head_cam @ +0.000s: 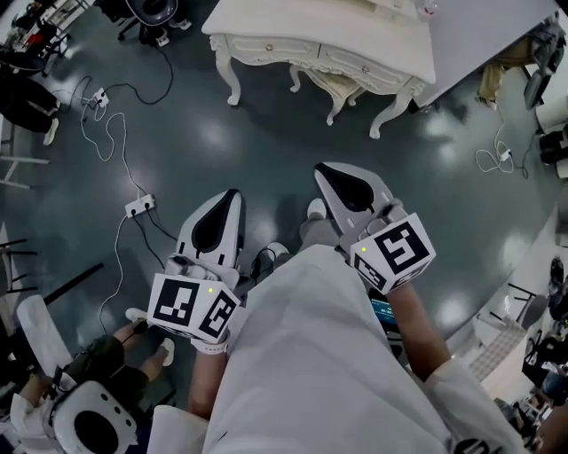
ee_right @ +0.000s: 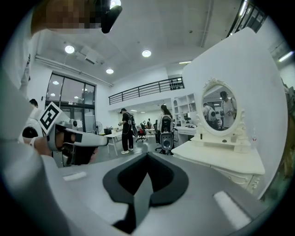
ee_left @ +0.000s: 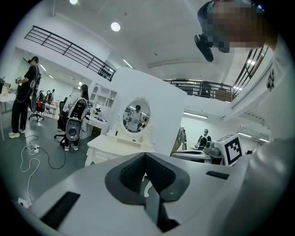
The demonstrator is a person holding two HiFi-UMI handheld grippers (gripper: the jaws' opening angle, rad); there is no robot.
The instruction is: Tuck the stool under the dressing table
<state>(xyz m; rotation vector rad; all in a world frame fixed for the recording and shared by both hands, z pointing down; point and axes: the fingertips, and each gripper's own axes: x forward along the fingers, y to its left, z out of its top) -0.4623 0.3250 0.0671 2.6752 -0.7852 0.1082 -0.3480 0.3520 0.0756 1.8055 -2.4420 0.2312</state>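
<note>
Just past your white coat (head_cam: pixel 328 355), you hold the left gripper (head_cam: pixel 229 202) and the right gripper (head_cam: pixel 330 176) side by side above the dark floor (head_cam: pixel 266 151), each with jaws pressed together on nothing, while the stool (head_cam: pixel 335 87) sits tucked under the white dressing table (head_cam: pixel 302 31), well ahead of them.

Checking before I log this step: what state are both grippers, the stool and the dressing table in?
Left gripper: jaws shut, empty.
Right gripper: jaws shut, empty.
Stool: upright, pushed in under the dressing table.
Dressing table: standing, drawers shut.
</note>
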